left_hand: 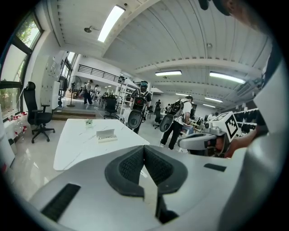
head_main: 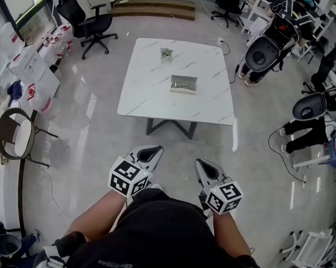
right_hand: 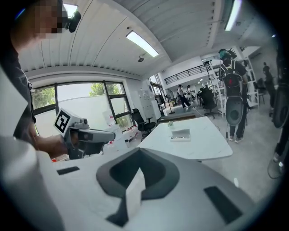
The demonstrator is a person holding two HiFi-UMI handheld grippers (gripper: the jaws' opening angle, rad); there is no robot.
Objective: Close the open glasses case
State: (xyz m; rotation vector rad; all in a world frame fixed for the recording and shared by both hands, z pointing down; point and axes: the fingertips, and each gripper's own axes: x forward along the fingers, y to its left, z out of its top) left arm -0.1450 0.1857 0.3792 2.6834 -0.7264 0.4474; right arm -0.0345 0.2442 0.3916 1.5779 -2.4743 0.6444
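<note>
a person holds the left gripper (head_main: 149, 154) and right gripper (head_main: 207, 169) close to the body above a grey floor (head_main: 90, 133), both with jaws pressed together and empty. well ahead, the open glasses case (head_main: 184, 84) lies near the middle of a white marble desk (head_main: 153, 96).

**Setting.** Open-plan laboratory or workshop hall, possibly for robotics work. A polished grey floor (head_main: 90, 127) carries a white marble-pattern table (head_main: 153, 96) and black office chairs (head_main: 87, 21). Above is a ribbed ceiling with strip lights (left_hand: 110, 22). Also shown are tall windows (right_hand: 76, 97), a railed mezzanine (left_hand: 97, 71), and several people (left_hand: 141, 101) wearing bulky equipment that is too distant to identify.
</note>
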